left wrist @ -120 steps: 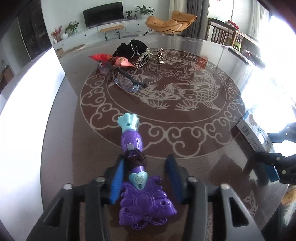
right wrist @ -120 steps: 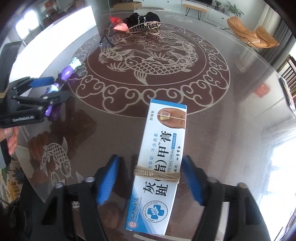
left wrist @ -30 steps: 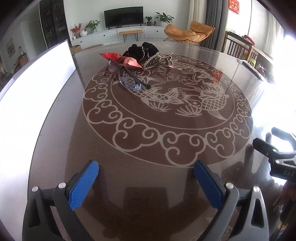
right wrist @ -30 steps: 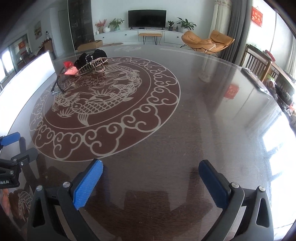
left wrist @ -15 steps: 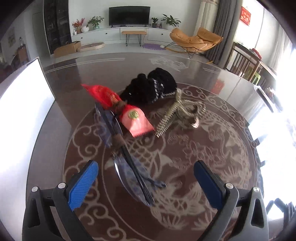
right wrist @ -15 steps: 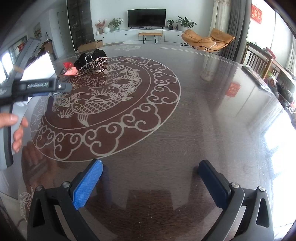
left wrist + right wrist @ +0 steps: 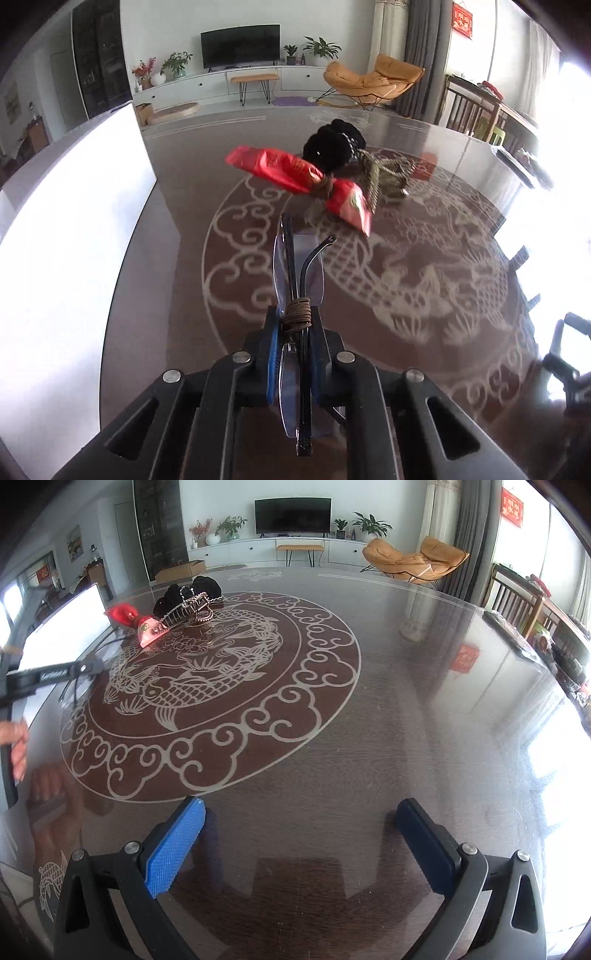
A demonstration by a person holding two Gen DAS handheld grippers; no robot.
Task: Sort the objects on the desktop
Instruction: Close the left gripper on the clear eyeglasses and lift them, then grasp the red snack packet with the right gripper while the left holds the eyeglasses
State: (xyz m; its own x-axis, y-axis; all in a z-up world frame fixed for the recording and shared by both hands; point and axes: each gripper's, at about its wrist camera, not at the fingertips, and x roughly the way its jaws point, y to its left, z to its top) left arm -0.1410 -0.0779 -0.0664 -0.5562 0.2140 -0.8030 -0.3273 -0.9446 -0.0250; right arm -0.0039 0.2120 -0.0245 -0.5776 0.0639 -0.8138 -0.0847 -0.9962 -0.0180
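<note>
A television [image 7: 292, 516] stands behind the table [image 7: 406, 738], orange lounge chair [image 7: 413, 559] alongside.

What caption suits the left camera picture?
Left tool clamps twine-bound folded clear glasses above patterned glass table.

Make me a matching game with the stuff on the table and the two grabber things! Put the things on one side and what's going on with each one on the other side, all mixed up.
Things:
1. glasses
2. red packet
3. black fabric bundle
4. right gripper

States:
A. open, nothing between its blue pads
B. farthest back in the pile, behind the metal hair claw
C. clamped in the left gripper, with brown cord wound round them
D. lying on the table, tied at the middle with cord

Pairs: 1-C, 2-D, 3-B, 4-A
</note>
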